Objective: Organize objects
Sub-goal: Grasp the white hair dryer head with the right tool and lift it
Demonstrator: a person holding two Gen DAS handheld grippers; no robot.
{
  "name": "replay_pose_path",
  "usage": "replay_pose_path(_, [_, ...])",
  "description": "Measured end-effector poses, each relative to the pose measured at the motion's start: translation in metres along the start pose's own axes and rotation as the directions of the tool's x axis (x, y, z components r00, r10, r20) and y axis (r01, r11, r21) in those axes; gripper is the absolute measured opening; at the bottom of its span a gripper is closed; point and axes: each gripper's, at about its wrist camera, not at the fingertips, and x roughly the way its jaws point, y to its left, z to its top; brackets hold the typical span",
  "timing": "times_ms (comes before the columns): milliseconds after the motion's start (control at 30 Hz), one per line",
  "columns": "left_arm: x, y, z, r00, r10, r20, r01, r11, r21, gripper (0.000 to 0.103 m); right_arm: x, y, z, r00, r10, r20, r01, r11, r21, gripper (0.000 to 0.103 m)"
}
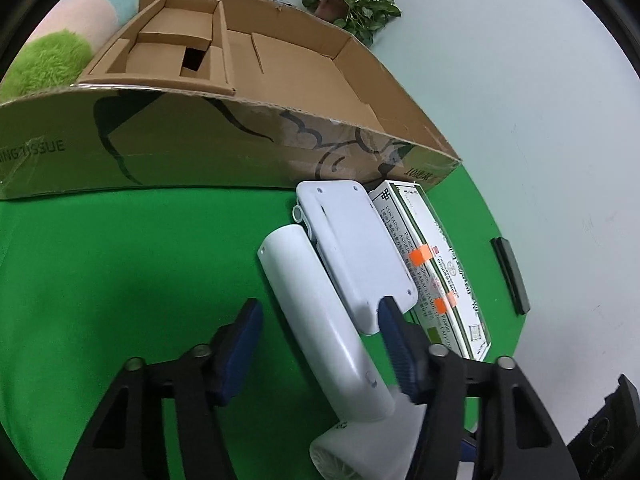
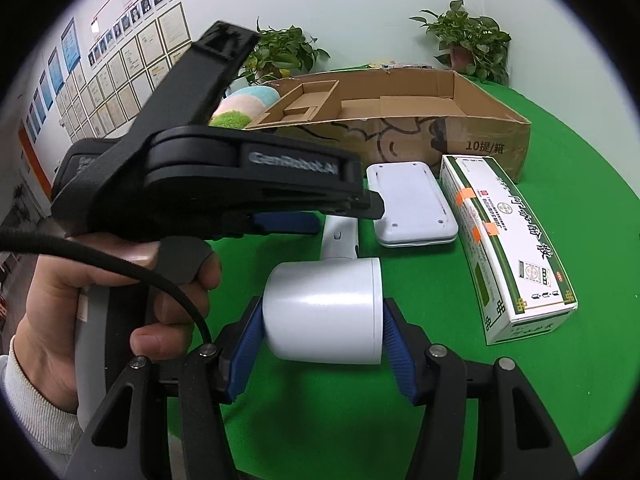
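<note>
A white hair dryer lies on the green cloth, its handle (image 1: 320,312) running away from its barrel (image 2: 324,312). My right gripper (image 2: 323,304) is shut on the barrel, with a blue pad pressed to each side. My left gripper (image 1: 319,304) straddles the handle with a gap on both sides, so it is open; in the right wrist view the left gripper (image 2: 360,208) comes in from the left, held by a hand (image 2: 100,292). Beyond the dryer lie a flat white device (image 1: 356,248) and a green-and-white medicine box (image 1: 440,272), both beside the open cardboard box (image 1: 160,152).
The cardboard box (image 2: 440,136) holds cardboard inserts at its left end. A pastel plush toy (image 1: 60,48) sits behind it, with potted plants (image 2: 468,40) along the wall. A dark flat bar (image 1: 510,276) lies at the cloth's right edge. Bare green cloth (image 1: 120,260) spreads to the left.
</note>
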Motion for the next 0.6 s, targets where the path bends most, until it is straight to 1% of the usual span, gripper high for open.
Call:
replay_pose_path(67, [0.002,0.000,0.001,1.000,0.005,-0.005,-0.005,1.000,-0.009,0.042,-0.001,0.001,-0.002,1.000,0.000,0.003,0.000,1.000,-0.007,0.057])
replay_pose_path(100, [0.003,0.000,0.002,1.000,0.013,-0.004,-0.013,1.000,-0.012,0.040,-0.001,0.001,-0.002,1.000,-0.004,0.006,0.004,1.000,-0.011,0.057])
replay_pose_path(233, [0.000,0.002,0.001,1.000,0.001,-0.008,-0.001,1.000,-0.025,0.037,-0.003,0.002,-0.004,1.000,-0.012,0.009,0.012,1.000,-0.011,0.057])
replay_pose_path(400, [-0.015,-0.003,0.000,1.000,-0.021,0.019,0.021,1.000,-0.022,0.033,-0.006,0.001,-0.009,1.000,-0.012,0.013,0.012,1.000,-0.006,0.057])
replay_pose_path(600, [-0.036,-0.021,-0.001,0.998,-0.013,0.059,0.011,0.999,0.034,0.029,-0.008,0.006,-0.012,0.999,-0.037,0.006,0.037,0.999,-0.013,0.057])
